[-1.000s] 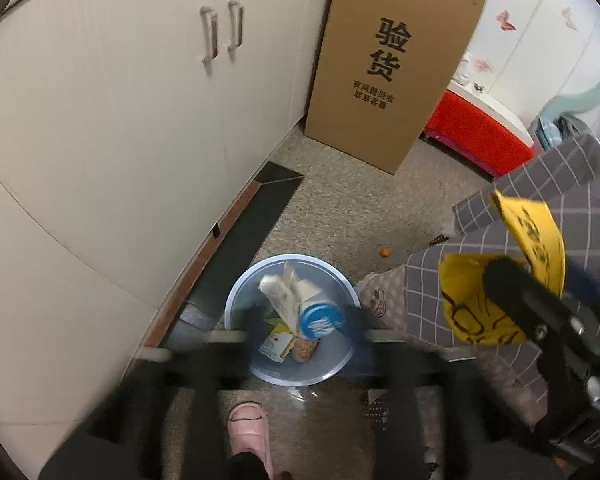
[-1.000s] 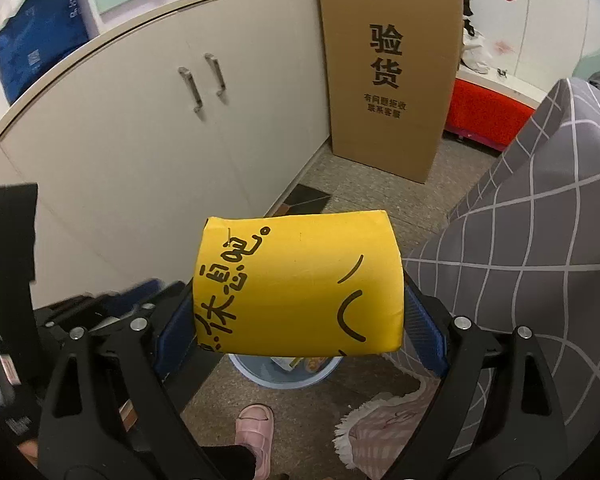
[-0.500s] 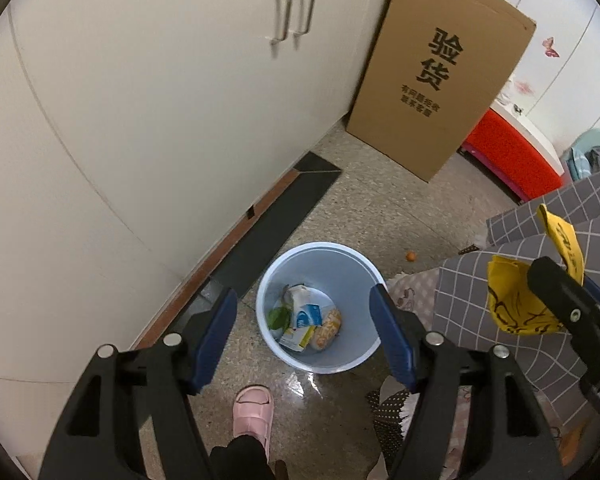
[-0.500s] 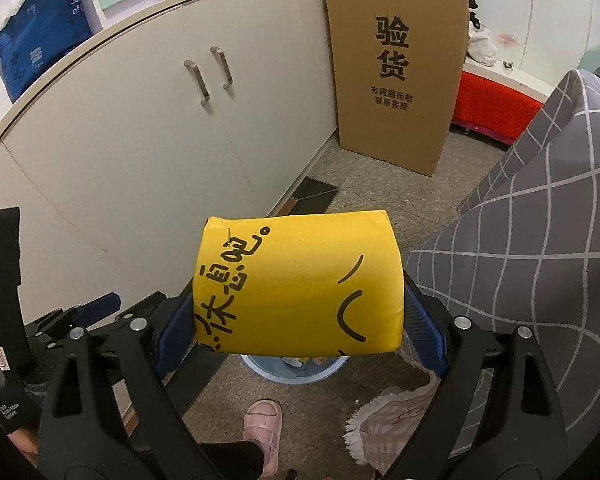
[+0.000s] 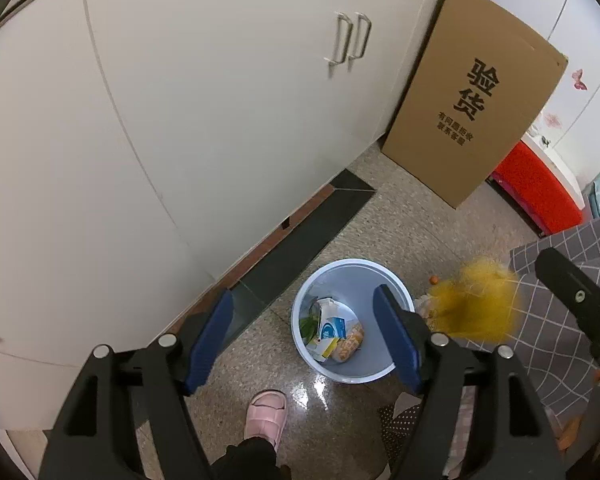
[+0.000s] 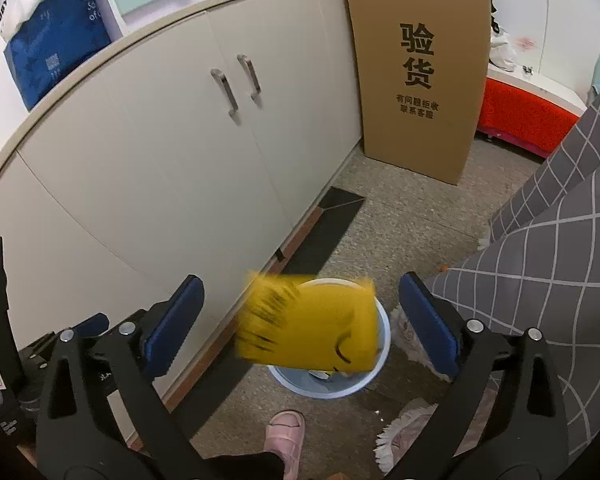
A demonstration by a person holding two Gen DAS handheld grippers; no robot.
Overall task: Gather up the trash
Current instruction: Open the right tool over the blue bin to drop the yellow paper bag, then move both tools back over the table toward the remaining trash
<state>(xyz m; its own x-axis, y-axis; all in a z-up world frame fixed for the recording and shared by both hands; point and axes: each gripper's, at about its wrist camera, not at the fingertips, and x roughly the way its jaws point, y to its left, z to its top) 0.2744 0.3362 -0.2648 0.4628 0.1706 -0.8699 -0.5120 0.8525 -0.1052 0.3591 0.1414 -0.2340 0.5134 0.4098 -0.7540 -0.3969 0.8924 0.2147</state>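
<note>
One pale blue trash bin stands on the floor just beyond the left gripper, whose two fingers, just opening, hold nothing. One blurred yellow carton hangs free between the right gripper fingers, just spread wide, above the bin. One pink slipper lies nearest.

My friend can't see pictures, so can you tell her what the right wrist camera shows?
A blurry yellow box is dropping, free of the open right gripper, toward a pale blue bin on the speckled floor. Around it are white cabinets, a tall cardboard box, a grey checked cloth and a pink slipper.
</note>
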